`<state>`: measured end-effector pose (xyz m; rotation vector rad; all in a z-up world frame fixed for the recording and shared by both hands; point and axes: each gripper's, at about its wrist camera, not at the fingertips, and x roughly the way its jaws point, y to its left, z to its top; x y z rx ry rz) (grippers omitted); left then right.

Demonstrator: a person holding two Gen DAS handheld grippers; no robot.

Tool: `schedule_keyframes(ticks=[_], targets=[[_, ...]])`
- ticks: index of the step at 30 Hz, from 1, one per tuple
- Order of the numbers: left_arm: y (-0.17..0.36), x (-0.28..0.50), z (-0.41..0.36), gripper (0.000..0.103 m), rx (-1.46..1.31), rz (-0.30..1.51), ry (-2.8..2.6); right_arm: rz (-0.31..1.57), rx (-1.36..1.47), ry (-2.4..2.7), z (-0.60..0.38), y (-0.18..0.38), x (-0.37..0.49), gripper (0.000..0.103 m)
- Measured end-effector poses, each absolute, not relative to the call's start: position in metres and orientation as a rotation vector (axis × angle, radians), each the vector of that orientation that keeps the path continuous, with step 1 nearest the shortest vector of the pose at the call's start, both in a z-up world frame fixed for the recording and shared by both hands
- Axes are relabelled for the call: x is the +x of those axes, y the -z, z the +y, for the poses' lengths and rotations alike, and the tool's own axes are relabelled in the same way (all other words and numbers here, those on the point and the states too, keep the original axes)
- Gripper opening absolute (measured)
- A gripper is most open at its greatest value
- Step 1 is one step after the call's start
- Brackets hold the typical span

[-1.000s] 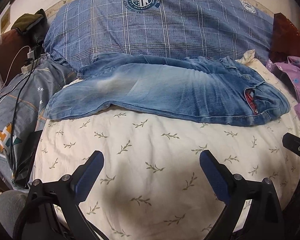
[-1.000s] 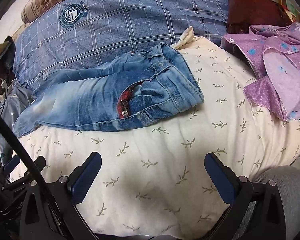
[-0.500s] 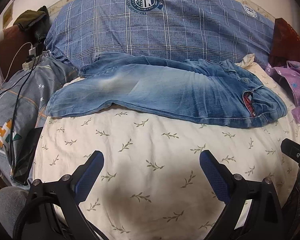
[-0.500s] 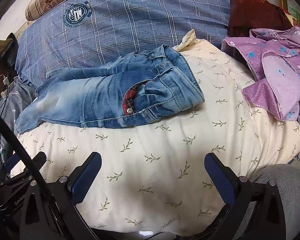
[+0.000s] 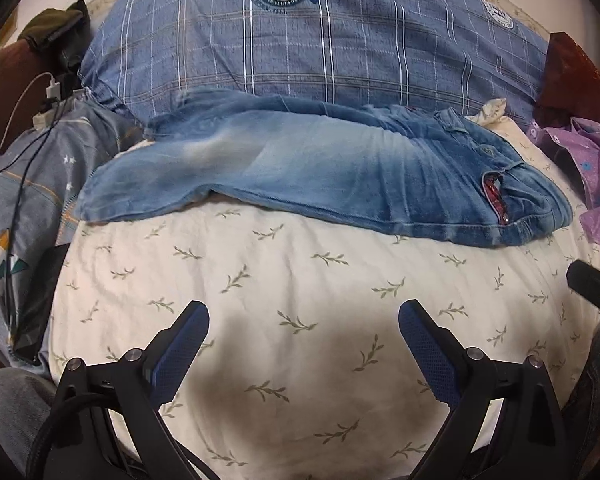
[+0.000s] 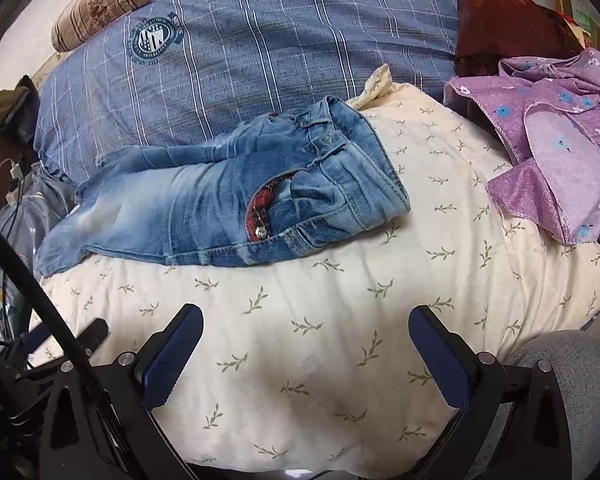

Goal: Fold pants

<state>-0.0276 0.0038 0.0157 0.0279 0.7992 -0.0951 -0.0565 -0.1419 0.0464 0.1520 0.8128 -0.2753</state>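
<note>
Jeans: a pair of faded blue denim jeans (image 5: 320,176) lies lengthwise across the far side of a cream pillow, one leg stacked on the other, so seemingly already folded in half along their length.
Waistband: at the right end (image 6: 364,160), with a red plaid pocket lining (image 6: 260,208) showing.
Leg hems: at the left end (image 5: 100,204), reaching the pillow's edge.
Left gripper: (image 5: 304,344) jaws spread wide, holding nothing, low over bare pillow, well short of the jeans.
Right gripper: (image 6: 306,344) jaws spread wide, holding nothing, also over bare pillow near the front.
Step in hand: likely reaching for the jeans to fold them crosswise.
Doing it well: take both layers of the hems together, lift them clear, and carry them over to the waistband so the edges line up; the other gripper could pin the waistband against dragging.
Surface: cream pillow with leaf sprigs (image 5: 300,280).
Behind: a blue plaid pillow (image 5: 320,48) touches the jeans' far edge.
Right side: purple flowered garment (image 6: 560,152), apart from the jeans.
Containers: none visible.
</note>
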Motion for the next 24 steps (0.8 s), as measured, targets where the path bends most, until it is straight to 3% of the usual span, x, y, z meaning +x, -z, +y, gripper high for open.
schedule_keyframes(ticks=[16,24], targets=[[-0.014,-0.016,0.027,0.096,-0.106,0.829,0.133,0.744,0.113,0.178,-0.135,-0.049,-0.052,0.098],[-0.025,-0.03,0.028,0.096,-0.087,0.786,0.109,0.748,0.11,0.184,-0.135,-0.057,-0.06,0.09]])
